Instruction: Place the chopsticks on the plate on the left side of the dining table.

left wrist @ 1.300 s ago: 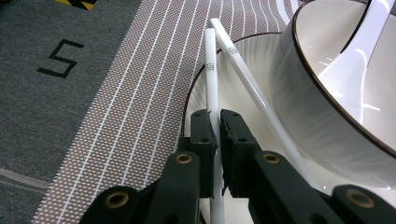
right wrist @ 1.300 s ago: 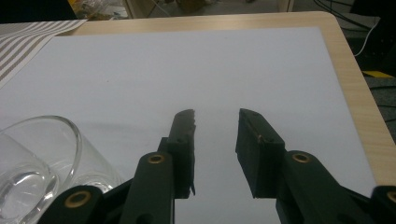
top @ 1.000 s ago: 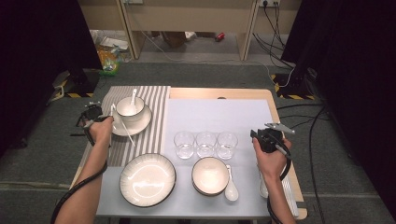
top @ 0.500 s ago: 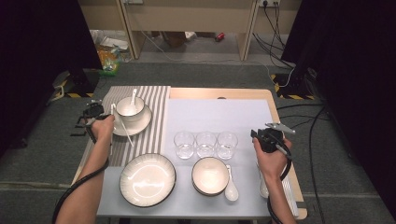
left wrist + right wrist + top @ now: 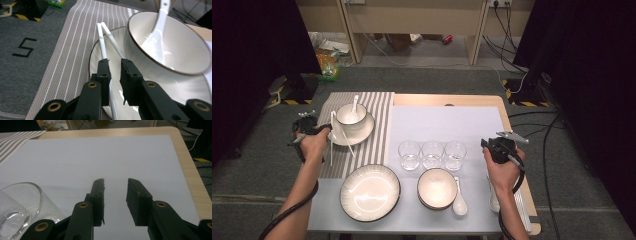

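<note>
A pair of white chopsticks (image 5: 331, 147) (image 5: 101, 37) lies across the left rim of a saucer (image 5: 363, 135) (image 5: 160, 85) and onto the striped mat. The saucer carries a white bowl (image 5: 350, 114) (image 5: 180, 42) with a white spoon (image 5: 355, 102) (image 5: 160, 27) leaning in it. My left gripper (image 5: 328, 131) (image 5: 115, 62) sits low over the chopsticks. Its jaws have just been opening, and a narrow gap shows between them with a chopstick running beneath. At the table's right my right gripper (image 5: 488, 143) (image 5: 115, 182) hovers open over the white mat, nothing between its jaws.
Three glasses (image 5: 432, 154) stand in a row mid-table, one (image 5: 17, 207) just left of the right jaws. A wide ribbed plate (image 5: 370, 192), a smaller bowl (image 5: 437, 187) and a soup spoon (image 5: 459, 200) line the near edge. The striped mat (image 5: 379, 120) adjoins the white mat (image 5: 447, 122).
The left hand has shifted a little to the left and its jaws have parted slightly over the chopsticks. The right hand has not moved.
</note>
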`<state>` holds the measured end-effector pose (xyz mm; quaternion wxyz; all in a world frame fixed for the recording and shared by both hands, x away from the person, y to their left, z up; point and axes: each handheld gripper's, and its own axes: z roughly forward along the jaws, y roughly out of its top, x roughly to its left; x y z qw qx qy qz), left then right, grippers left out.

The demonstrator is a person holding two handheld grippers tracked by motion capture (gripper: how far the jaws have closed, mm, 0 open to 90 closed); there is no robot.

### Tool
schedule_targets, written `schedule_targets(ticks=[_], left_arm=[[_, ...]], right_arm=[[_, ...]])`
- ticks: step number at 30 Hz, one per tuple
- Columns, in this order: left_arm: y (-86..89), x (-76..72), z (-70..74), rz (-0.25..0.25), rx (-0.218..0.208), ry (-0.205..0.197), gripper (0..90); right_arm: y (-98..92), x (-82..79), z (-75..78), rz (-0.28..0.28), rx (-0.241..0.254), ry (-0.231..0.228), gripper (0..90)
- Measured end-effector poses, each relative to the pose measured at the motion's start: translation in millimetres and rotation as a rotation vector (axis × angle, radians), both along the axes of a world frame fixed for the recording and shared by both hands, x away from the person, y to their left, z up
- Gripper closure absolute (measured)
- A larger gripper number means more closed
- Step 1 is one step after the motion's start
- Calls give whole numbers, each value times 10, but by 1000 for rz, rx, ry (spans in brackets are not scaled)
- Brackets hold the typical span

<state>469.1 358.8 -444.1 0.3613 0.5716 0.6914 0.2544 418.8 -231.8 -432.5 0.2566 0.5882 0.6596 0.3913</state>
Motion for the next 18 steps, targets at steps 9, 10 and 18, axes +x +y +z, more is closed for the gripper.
schedule_targets(ticks=[9, 10, 18], left_arm=[[156, -384, -47, -93, 52, 59, 858], [160, -421, -70, -105, 56, 73, 863], [77, -585, -233, -220, 77, 169, 893]], right_arm=[[-26, -12, 25, -5, 0, -3, 674], [-25, -12, 25, -6, 0, -3, 674], [-20, -17, 33, -5, 3, -4, 673]])
